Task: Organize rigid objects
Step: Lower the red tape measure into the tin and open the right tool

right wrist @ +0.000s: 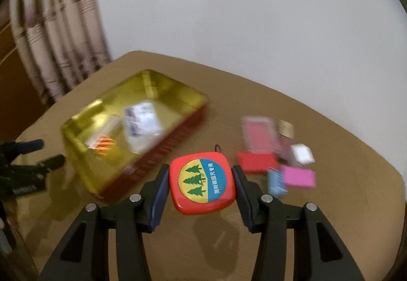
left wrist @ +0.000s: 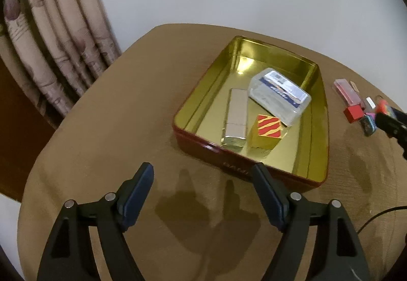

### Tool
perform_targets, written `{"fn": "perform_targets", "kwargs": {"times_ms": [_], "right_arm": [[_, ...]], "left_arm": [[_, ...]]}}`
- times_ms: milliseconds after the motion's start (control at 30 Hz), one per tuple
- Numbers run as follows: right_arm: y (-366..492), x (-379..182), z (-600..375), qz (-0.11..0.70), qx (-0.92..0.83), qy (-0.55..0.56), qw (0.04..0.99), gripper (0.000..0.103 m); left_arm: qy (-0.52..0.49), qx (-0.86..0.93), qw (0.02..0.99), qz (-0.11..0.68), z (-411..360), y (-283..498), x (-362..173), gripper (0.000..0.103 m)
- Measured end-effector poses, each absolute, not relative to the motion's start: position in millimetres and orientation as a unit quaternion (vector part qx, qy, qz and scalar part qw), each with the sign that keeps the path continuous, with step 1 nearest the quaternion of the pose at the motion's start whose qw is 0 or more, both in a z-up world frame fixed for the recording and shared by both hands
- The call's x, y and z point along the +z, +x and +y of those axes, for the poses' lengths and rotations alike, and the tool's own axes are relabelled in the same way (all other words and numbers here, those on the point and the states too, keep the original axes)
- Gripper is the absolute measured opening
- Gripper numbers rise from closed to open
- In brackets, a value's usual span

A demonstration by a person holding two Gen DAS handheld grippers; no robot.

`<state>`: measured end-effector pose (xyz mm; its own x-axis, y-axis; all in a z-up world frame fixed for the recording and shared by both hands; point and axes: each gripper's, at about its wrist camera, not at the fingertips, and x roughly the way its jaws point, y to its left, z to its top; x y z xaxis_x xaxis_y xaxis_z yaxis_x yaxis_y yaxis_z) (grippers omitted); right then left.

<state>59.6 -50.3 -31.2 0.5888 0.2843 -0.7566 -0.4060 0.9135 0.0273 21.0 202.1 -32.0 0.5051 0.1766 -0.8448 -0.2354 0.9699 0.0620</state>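
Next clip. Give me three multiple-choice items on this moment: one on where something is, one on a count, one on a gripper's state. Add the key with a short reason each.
1. Where does the striped cube lie?
A. Inside the tin
B. On the table beside the tin
C. In the left gripper

2. How many things lie inside the tin?
A. One
B. Three
C. Five

3. What is the right gripper doing?
A. Standing open and empty
B. Gripping a pink card
C. Gripping a red tape measure

Key: 1 A, it rests on the gold floor; 2 B, a silver bar, a clear box and the cube; 3 C, both pads press its sides.
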Motion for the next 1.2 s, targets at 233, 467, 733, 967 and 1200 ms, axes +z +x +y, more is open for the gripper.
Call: {"fn": "perform_targets", "kwargs": {"times_ms": [233,467,733,967,1200], "right_arm": [[70.3,-39.4,40.9,0.427,0.246,-0.143,0.858,0.049],[84.3,-61.4,77.0,0.467,0.233,-0.181,0.833,0.049],[110.0,-84.7,88.3,0.488,0.203,-0.201,0.824,0.048],[119.8,-103.0,95.7,0.498,0.196,-0.198,0.821,0.048],[115.4,-104.8,100.9,0.493,0.193,-0.211,0.821,0.049]], "left_arm": [[-0.029,0.151,0.871,0.467,219.7,11.1,-28.7,0.079],[-0.041,0.154,0.866,0.473,227.4,12.4,-36.0,0.08],[-0.04,0.161,0.859,0.484,229.4,14.6,-41.2,0.08],[-0.05,0.166,0.855,0.489,234.8,15.1,-45.9,0.08],[-0.064,0.156,0.852,0.496,235.4,15.9,-48.8,0.08]]}}
